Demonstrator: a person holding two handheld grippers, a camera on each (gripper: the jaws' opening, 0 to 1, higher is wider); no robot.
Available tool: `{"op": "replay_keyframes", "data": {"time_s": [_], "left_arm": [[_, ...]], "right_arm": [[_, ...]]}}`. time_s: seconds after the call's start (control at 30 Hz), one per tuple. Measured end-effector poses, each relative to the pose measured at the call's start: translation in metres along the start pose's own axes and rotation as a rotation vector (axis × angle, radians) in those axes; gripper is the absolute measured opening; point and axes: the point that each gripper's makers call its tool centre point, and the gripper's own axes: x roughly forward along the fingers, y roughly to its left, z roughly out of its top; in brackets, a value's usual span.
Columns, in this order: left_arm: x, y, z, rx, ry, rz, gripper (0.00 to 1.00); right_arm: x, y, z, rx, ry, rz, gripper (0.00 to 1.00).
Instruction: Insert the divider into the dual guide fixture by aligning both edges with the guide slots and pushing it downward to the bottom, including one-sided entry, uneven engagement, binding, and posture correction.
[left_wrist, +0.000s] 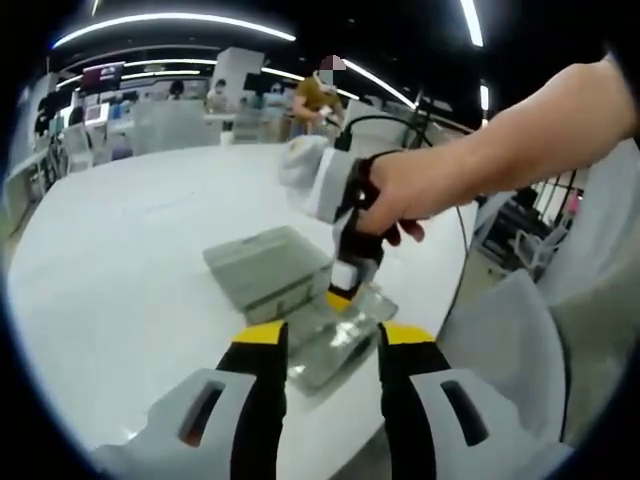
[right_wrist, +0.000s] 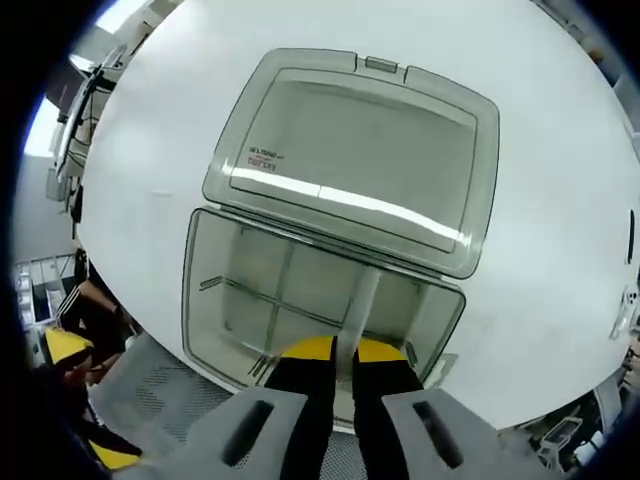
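In the right gripper view, the right gripper (right_wrist: 345, 350) is sitting low in the frame, its 2 jaws clamped together on the clear divider (right_wrist: 362, 300), which is standing inside the open clear box (right_wrist: 215, 300). The lid (right_wrist: 350, 150) is lying flat beyond. In the left gripper view, the left gripper (left_wrist: 330, 335) is waiting with jaws apart at bottom center, white table (left_wrist: 130, 250) spreading wide around, while a hand (left_wrist: 400, 195) is reaching in from the right.

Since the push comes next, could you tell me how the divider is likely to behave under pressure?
The divider looks thin and translucent, so it probably flexes slightly. Held by the right gripper at one edge, it may tilt and bind inside the clear box.
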Motion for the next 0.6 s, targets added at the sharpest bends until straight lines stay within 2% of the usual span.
{"op": "replay_keyframes", "data": {"time_s": [0.6], "left_arm": [[0.0007, -0.0011, -0.0002, -0.001, 0.0, -0.002, 0.33]], "right_arm": [[0.0048, -0.0007, 0.0004, 0.015, 0.002, -0.004, 0.0]]}}
